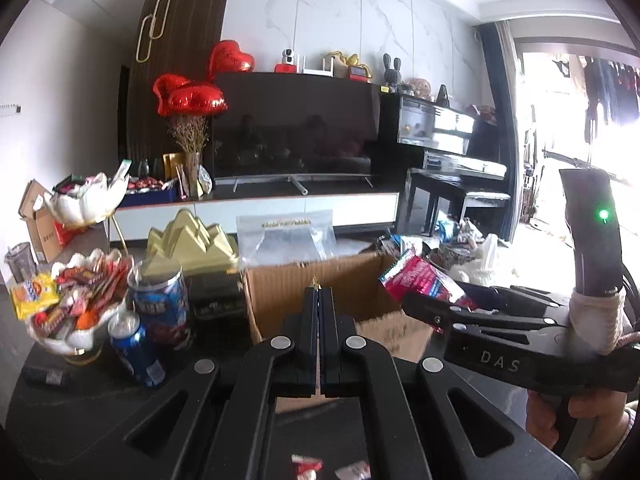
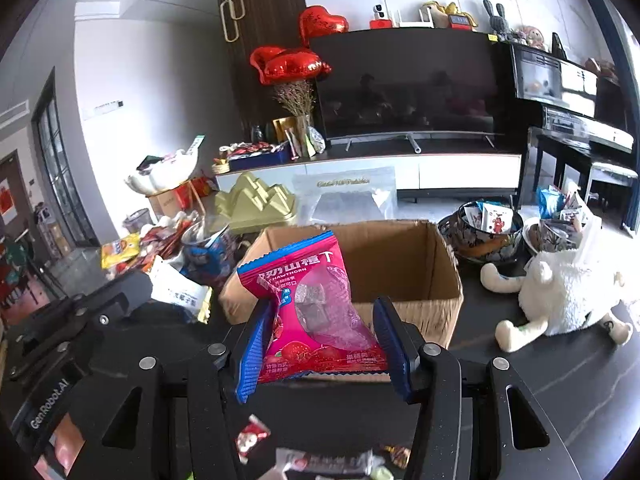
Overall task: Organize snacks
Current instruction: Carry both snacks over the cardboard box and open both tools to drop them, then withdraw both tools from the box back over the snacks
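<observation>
The pink snack packet [image 2: 316,304] stands upright between the blue fingers [image 2: 252,352] of the right gripper [image 2: 320,344], which grips it by both side edges just before the open cardboard box [image 2: 436,276]; its label reads "HAWTHORN" (beneath Chinese characters); the left gripper [image 1: 319,300] has its jaws pressed together, pinching a thin gold sliver [image 1: 316,281]; "DAS" and "GenRobot.AI" mark the gripper bodies.

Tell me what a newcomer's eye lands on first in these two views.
The pink hawthorn snack bag, held between the right gripper fingers just in front of the open cardboard box. Then the red heart balloons left of the television, and the white plush toy right of the box.
</observation>
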Tool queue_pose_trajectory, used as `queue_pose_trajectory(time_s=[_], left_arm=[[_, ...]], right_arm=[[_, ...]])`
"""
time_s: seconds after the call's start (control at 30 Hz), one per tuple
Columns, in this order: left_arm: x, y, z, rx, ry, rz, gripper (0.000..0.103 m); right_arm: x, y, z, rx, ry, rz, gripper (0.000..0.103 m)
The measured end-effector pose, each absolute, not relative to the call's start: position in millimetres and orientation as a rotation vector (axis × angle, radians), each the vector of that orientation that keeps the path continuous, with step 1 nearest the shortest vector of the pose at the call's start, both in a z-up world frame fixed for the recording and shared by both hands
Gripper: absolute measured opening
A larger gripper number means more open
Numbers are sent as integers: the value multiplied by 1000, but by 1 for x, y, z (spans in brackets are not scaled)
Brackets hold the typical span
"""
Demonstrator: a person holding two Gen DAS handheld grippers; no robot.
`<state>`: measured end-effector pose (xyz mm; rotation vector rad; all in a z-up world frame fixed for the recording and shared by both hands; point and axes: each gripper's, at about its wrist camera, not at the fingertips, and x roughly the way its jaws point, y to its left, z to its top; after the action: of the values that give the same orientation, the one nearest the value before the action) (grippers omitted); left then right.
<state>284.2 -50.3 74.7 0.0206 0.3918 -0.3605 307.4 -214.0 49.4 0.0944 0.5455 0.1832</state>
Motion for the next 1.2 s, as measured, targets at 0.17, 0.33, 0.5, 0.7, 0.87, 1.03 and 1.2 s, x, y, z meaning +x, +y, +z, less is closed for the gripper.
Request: queue_pose_trajectory(time_s=[0.17,0.33,0.5,0.7,0.87,1.03,1.2], left_arm=[[311,-60,77,55,396,-364,3],[345,-69,72,64,440,-376,3],[374,-76,63,89,484,-362,9],[370,-69,57,88,490,-314,43],[347,-59,61,70,504,-271,52],[315,-48,68,68,502,-260,59],[285,-35,74,76,507,-224,62]], right_arm=[[331,-220,54,77,540,172,53],[358,-226,54,75,553,159,53],[382,-230,51,64,559,131,53],[385,-236,44,68,569,89,71],[366,-232,43,70,568,110,71],[339,-223,44,68,560,139,71],[309,-207,45,58,554,190,71]])
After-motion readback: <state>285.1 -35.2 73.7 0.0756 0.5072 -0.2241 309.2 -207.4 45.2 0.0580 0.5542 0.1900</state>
